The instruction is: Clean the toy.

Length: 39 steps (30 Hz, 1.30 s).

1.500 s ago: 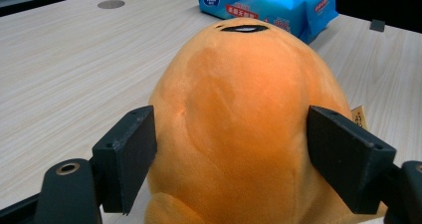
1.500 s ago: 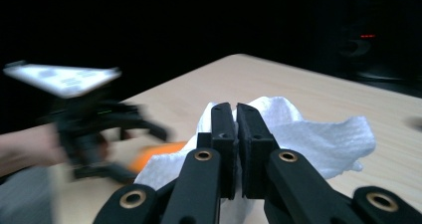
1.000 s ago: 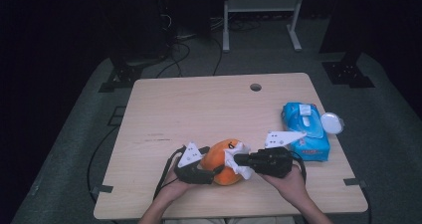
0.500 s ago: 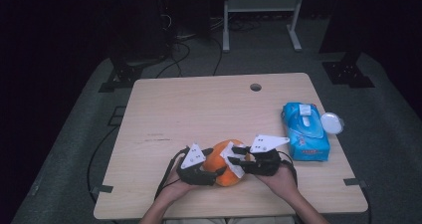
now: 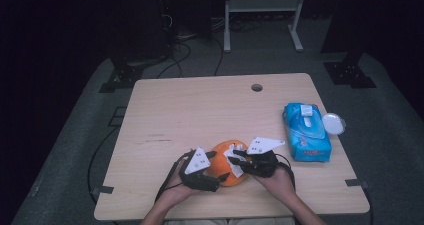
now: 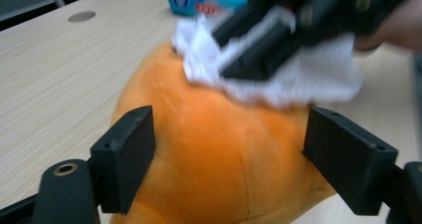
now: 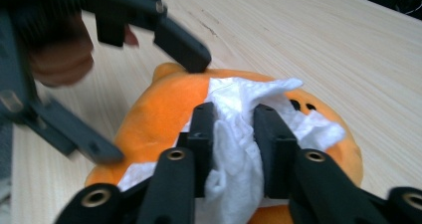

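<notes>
Wiping: right gripper [image 7: 234,134] presses a white tissue [image 7: 239,149] onto the orange plush toy [image 6: 224,154], directly ahead of its jaws
Right jaws: nearly closed, pinching the tissue
Left gripper [image 6: 229,159]: jaws wide apart, straddling the toy's sides; contact unclear
Nearer hand: both at the toy on the bench [image 5: 200,110]
Count: one toy, one tissue, one blue wipes pack [image 5: 306,131], two grippers

A pale wood-grain counter [image 5: 200,115] with rounded corners and a small round hole [image 5: 257,87] near its far edge stands on grey carpeted floor [image 5: 75,150]. Beyond it the room is dark. A white metal frame stand [image 5: 260,10] rises at the back, with black cables [image 5: 185,50] trailing across the floor.
</notes>
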Available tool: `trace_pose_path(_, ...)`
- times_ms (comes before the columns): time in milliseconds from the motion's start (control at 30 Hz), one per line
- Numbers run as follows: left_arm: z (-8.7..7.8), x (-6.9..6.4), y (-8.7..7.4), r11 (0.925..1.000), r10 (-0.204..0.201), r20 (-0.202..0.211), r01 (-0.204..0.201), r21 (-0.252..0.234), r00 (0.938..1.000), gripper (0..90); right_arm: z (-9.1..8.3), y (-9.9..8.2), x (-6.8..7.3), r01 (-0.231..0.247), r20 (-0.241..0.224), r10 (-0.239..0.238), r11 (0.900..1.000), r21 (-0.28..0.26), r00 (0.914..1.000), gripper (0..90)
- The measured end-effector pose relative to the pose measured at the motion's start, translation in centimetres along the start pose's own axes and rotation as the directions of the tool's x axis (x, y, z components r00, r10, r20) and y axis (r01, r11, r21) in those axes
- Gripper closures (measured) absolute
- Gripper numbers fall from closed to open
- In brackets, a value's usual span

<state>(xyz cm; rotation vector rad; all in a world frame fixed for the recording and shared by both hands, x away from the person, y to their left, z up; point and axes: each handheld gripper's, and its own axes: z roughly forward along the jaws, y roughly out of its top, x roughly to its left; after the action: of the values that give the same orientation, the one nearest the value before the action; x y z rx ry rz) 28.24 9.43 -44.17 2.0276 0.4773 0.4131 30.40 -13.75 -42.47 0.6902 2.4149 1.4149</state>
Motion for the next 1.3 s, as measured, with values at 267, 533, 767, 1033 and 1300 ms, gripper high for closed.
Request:
trace_pose_path(267,-0.1,1.1,-0.5,0.9997,-0.026,-0.012,0.026,-0.002,0.9996,24.3,-1.3,-0.4,-1.5,-0.052,0.051,0.053,0.9985,-0.016,0.9973,77.9)
trace_pose_path(533,-0.3,2.1,-1.3,0.9991,-0.032,-0.028,0.033,0.026,0.9991,24.4,-0.9,-0.2,1.4,-0.014,-0.021,0.014,0.9998,-0.012,0.9997,78.4)
trace_pose_path(767,-0.4,2.2,-0.9,0.9957,-0.093,-0.014,0.093,-0.005,0.9956,24.1,-1.7,-0.9,-1.2,-0.078,0.038,0.079,0.9966,-0.023,0.9961,78.5)
trace_pose_path(1033,-0.3,1.9,-0.7,0.9948,-0.1,-0.013,0.1,-0.017,0.9949,24.6,-1.4,-1.2,-1.2,-0.083,0.035,0.083,0.9964,-0.015,0.9959,78.4)
trace_pose_path(1300,-0.8,3.4,-1.3,0.9894,-0.144,-0.115,0.145,-0.003,0.9828,29.7,-1.3,-1.0,0.5,-0.064,0.004,0.064,0.9978,-0.014,0.9979,78.5)
